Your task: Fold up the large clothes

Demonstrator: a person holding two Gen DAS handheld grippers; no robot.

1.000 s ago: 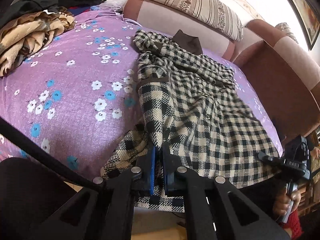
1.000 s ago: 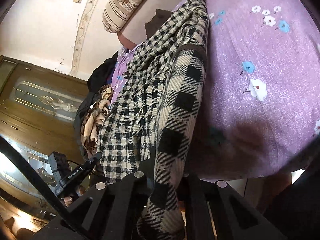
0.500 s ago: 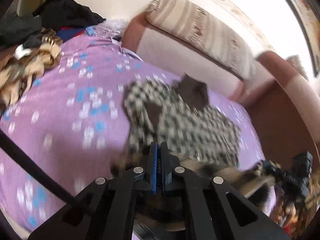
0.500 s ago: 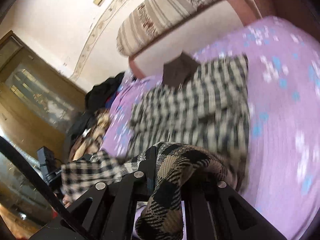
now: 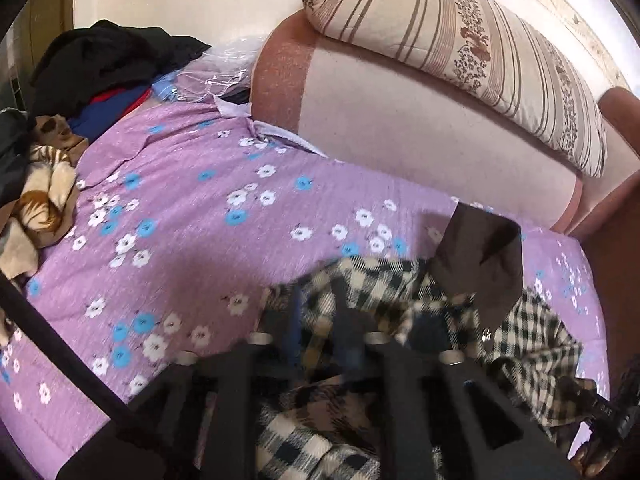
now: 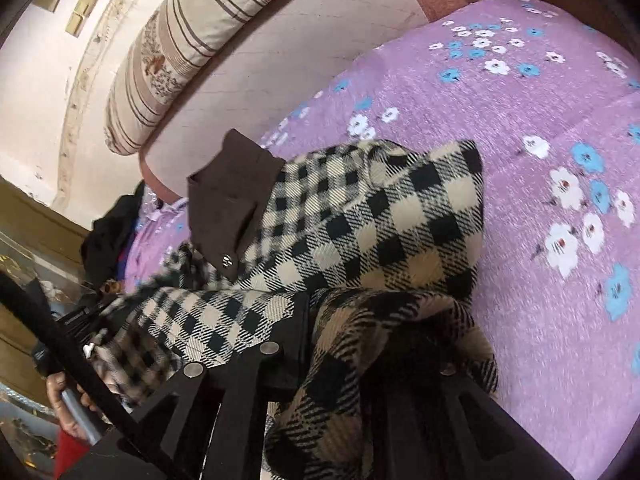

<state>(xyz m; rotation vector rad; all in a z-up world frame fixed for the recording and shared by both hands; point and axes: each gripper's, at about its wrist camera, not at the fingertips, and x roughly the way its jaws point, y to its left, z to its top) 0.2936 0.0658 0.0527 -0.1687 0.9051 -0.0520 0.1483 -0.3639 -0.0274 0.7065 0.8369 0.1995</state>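
Note:
A black-and-cream checked coat (image 5: 532, 332) with a brown collar (image 5: 480, 252) lies on the purple flowered bed cover (image 5: 180, 240); its lower part is doubled up toward the collar. My left gripper (image 5: 316, 312) is over the coat's left side; its fingers look parted with blurred checked cloth between them, so grip is unclear. In the right wrist view the coat (image 6: 380, 220) and collar (image 6: 228, 196) lie ahead. My right gripper (image 6: 340, 312) is shut on a fold of the coat's hem, which drapes over its fingers and hides the tips.
A padded pink headboard (image 5: 400, 120) with a striped bolster pillow (image 5: 460, 48) runs behind the bed. A heap of dark, blue and tan clothes (image 5: 80, 80) lies at the far left. A brown side board (image 5: 616, 280) bounds the right.
Both grippers have carried the coat's bottom hem forward from the near bed edge up to the collar, folding the coat in half. The left fingers now look farther apart.

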